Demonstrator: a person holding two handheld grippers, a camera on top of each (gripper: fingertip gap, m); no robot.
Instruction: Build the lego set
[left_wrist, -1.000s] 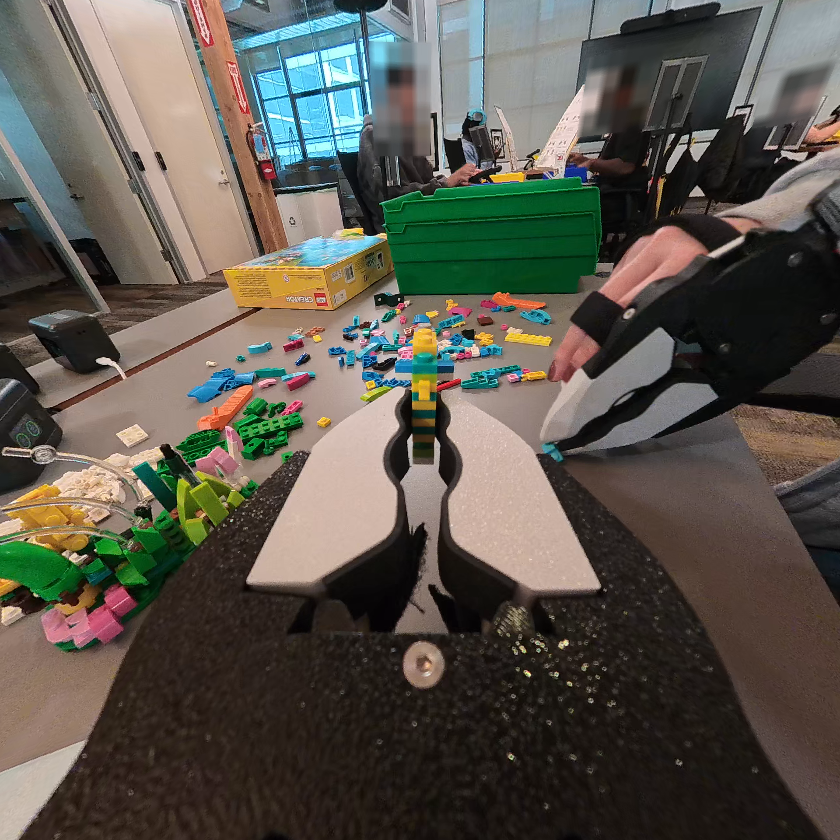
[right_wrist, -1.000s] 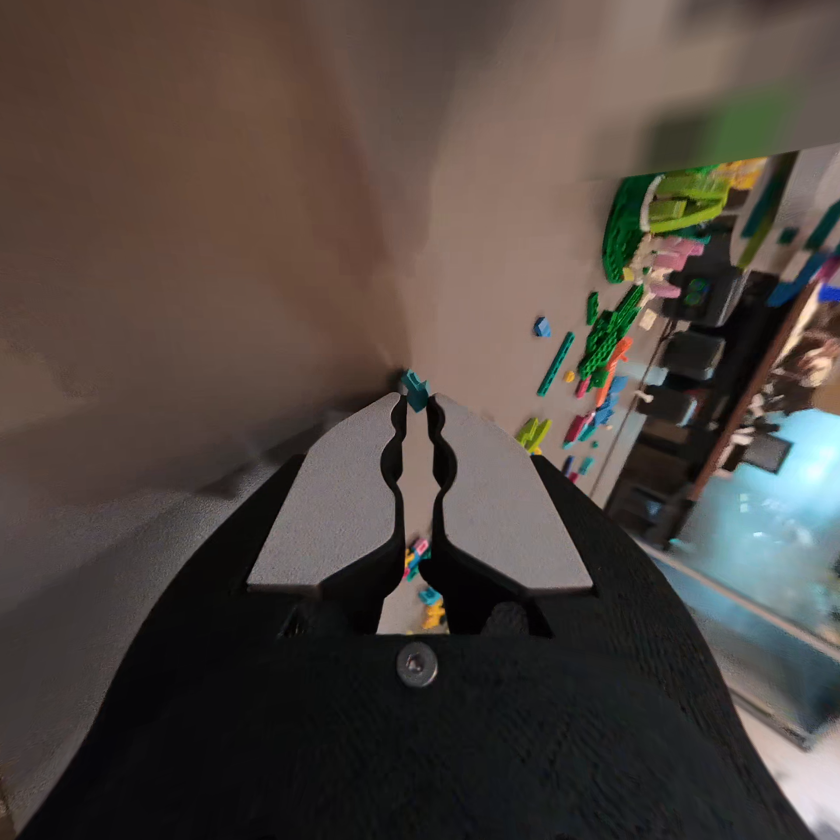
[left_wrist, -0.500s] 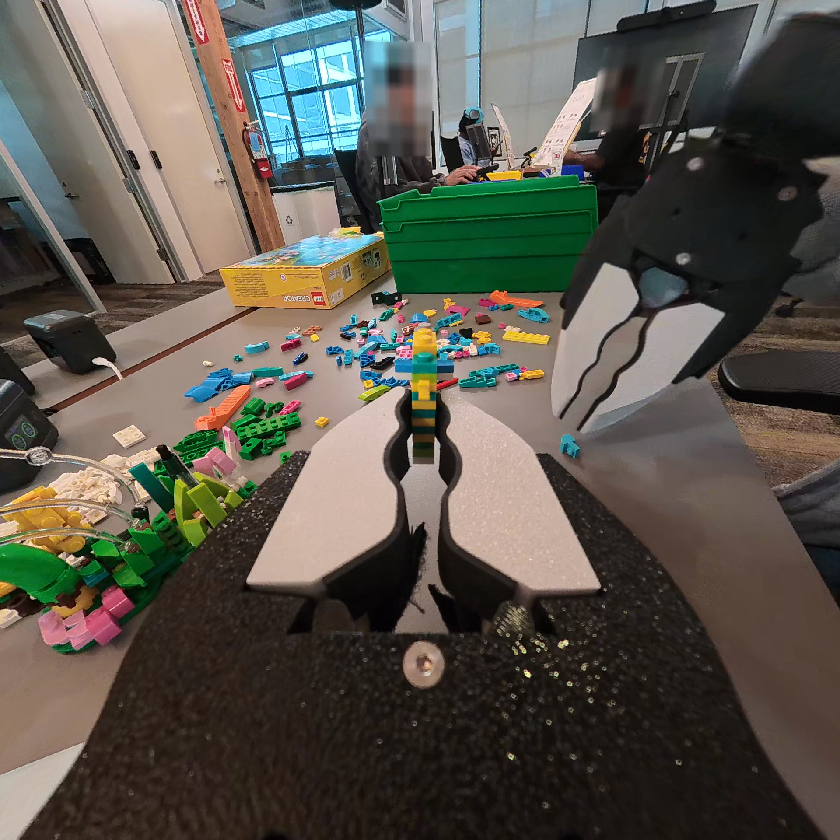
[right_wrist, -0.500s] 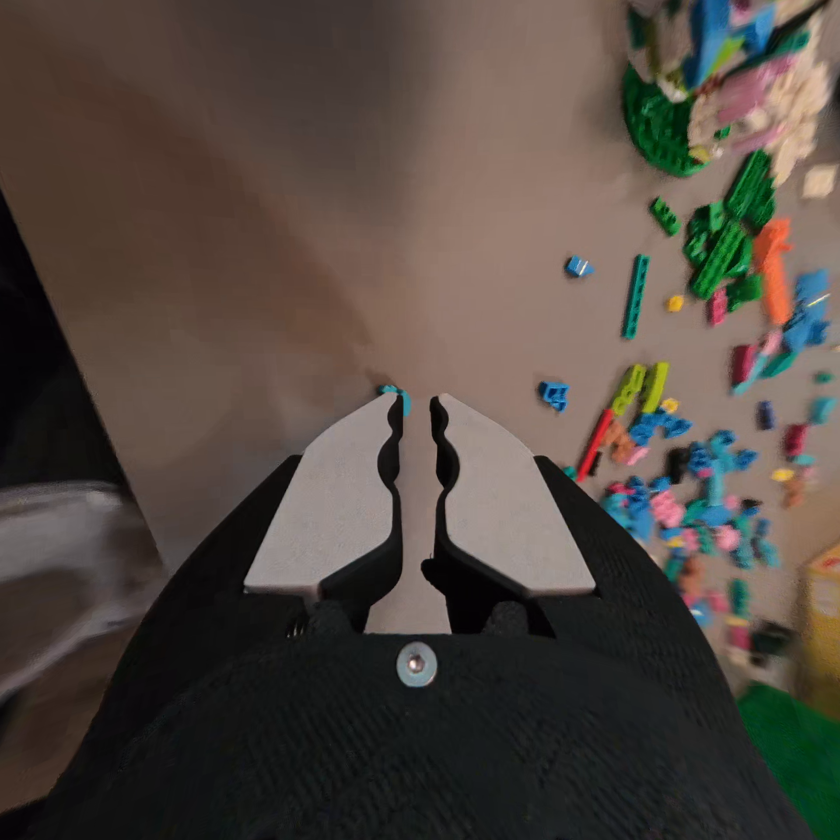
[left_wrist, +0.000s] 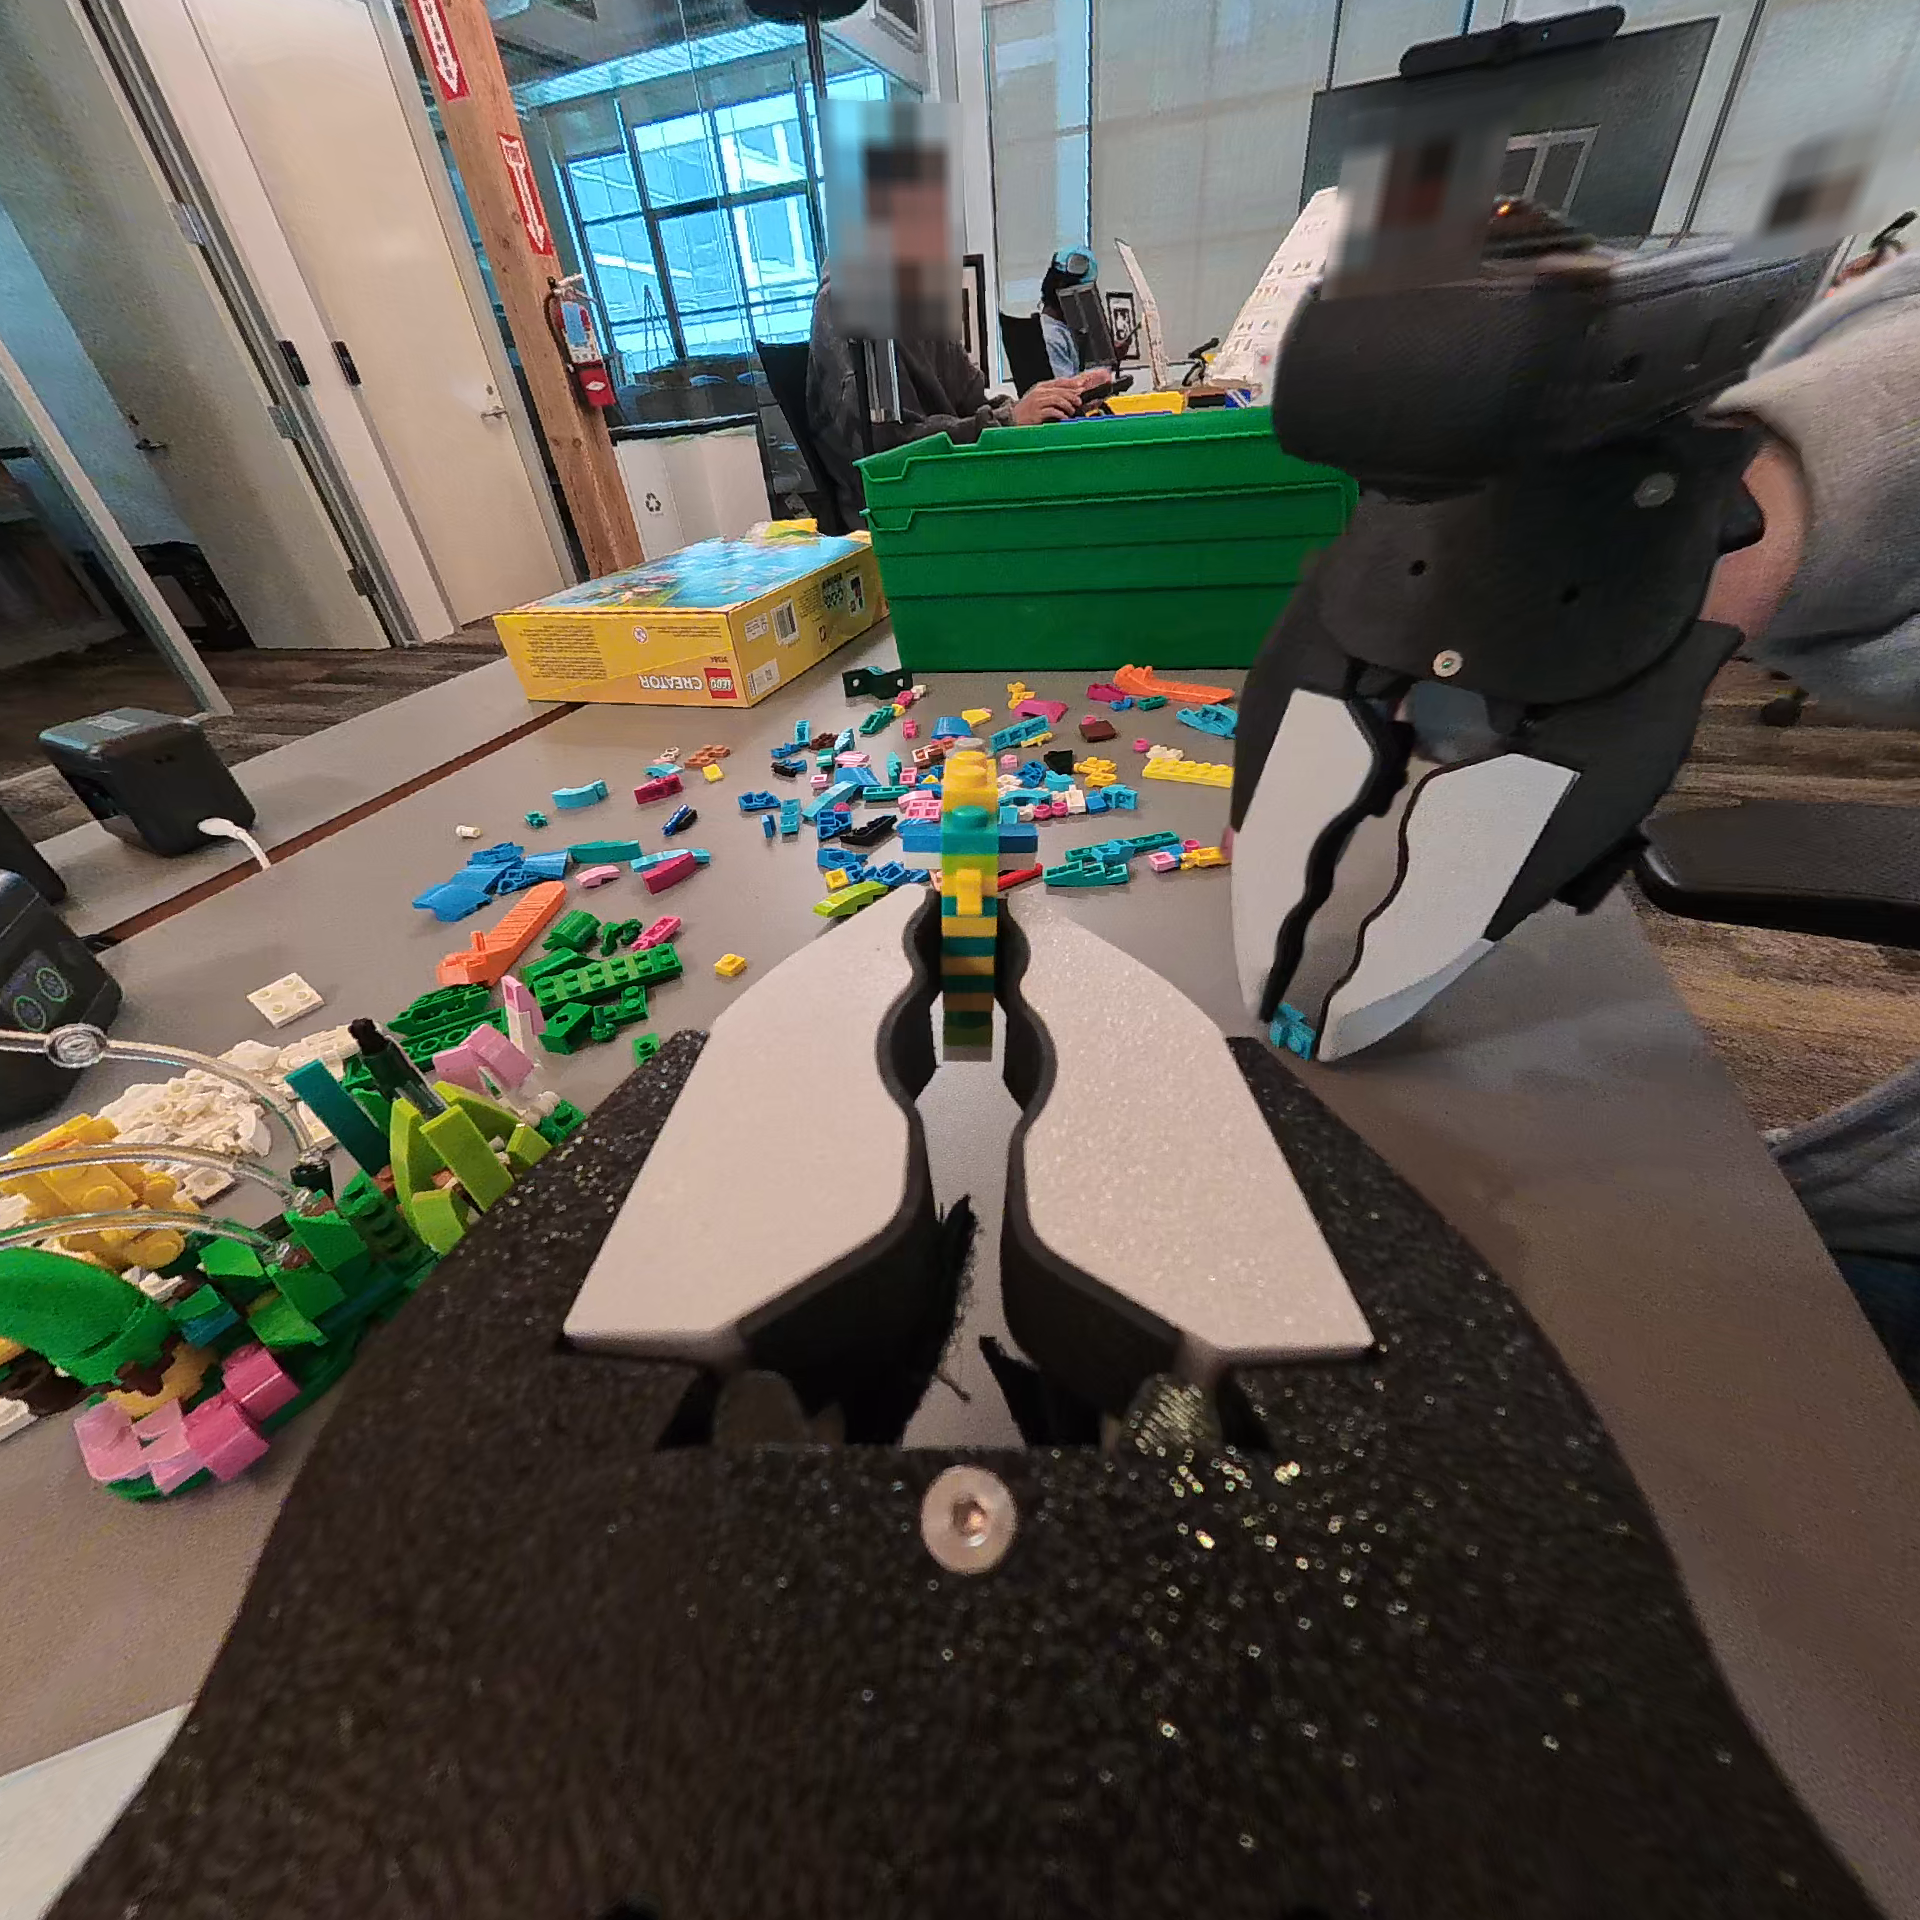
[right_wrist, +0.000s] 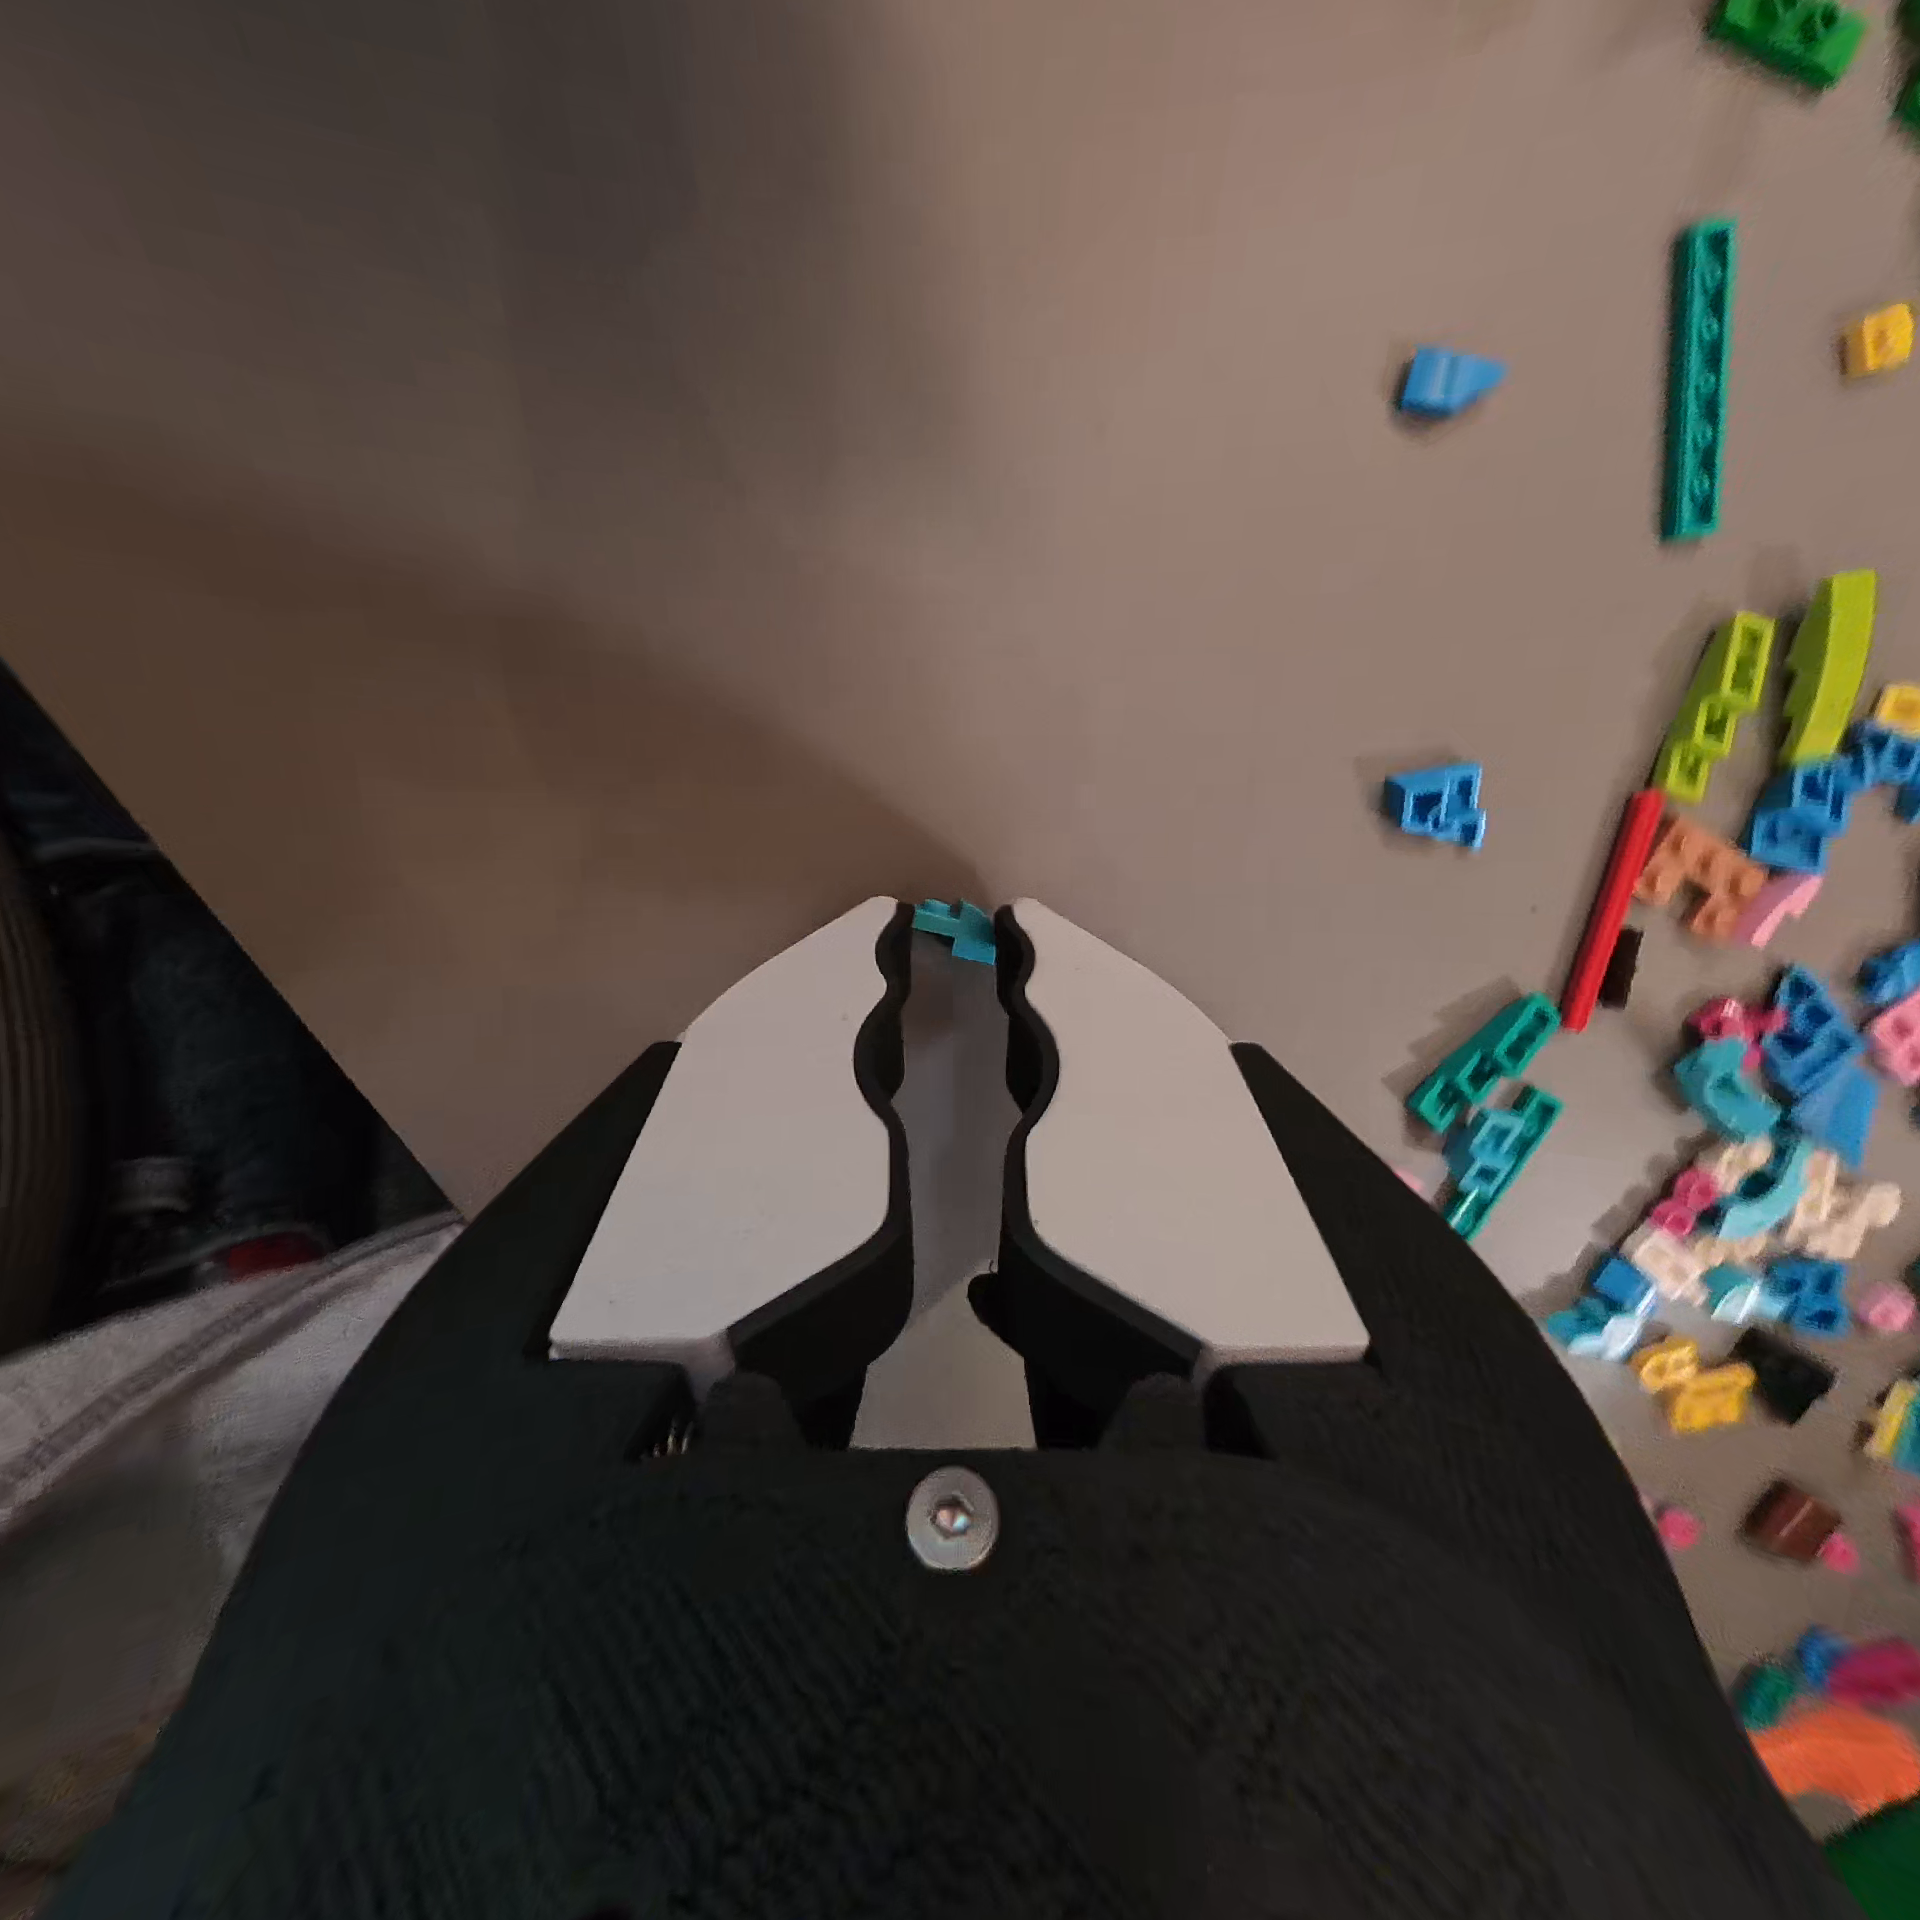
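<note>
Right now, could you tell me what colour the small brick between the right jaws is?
Teal brick; the right wrist view shows it best.

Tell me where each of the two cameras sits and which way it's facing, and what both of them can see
Left wrist view: on the left gripper, level, facing across the table at loose bricks and green bins; its fingers clamp a striped brick stack; a grey sleeve shows.
Right wrist view: on the right gripper, pointing down at the tabletop; own fingers only.
Shared: the small teal piece between the right gripper's fingertips.

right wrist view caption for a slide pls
Right gripper open, its fingertips straddling a small teal brick on the grey table.
</note>
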